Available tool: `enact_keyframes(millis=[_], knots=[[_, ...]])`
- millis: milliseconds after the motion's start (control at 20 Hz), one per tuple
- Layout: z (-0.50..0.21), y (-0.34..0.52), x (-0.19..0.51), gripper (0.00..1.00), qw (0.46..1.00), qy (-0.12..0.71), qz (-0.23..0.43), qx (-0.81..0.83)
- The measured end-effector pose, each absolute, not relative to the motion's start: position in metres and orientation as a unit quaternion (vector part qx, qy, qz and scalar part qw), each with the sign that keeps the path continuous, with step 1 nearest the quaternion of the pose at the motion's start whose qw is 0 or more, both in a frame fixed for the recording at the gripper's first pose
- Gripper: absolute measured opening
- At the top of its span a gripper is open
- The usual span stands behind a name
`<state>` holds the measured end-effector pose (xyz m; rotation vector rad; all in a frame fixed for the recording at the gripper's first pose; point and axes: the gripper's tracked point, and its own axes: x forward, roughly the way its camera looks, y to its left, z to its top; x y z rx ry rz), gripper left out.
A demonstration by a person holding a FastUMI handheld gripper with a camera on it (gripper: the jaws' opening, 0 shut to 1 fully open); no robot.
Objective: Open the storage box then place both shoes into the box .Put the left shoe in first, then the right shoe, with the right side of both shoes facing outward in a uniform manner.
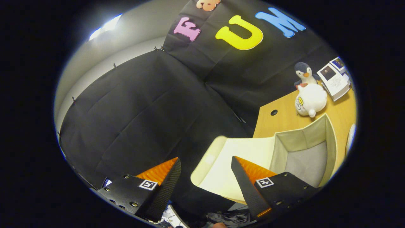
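The gripper has its fingers apart, gripping nothing. At lower right, the storage box stands open on the table, its lid folded back.

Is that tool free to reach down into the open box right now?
Probably yes. The tool is open and holds nothing; the storage box stands open just beyond it, its lid swung back, and its inside looks bare.

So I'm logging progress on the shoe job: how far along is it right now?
Done: the storage box stands open on the desk, its lid swung back and the inside bare. In hand: nothing; the gripper is open, fingers apart, with the lid just ahead. Left: both shoes, left one first.
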<state>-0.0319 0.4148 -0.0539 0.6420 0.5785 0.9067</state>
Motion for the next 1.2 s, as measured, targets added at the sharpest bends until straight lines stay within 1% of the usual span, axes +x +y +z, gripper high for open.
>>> enact_keyframes(millis=[250,550,900,1200], knots=[[-0.074,0.361,-0.008,0.97,0.857,0.254,0.38,0.238],[-0.1,0.279,0.024,0.97,0.898,0.248,0.305,0.198],[-0.131,0.181,0.051,0.97,0.928,0.251,0.221,0.165],[-0.183,0.115,0.057,0.97,0.937,0.279,0.164,0.13]])
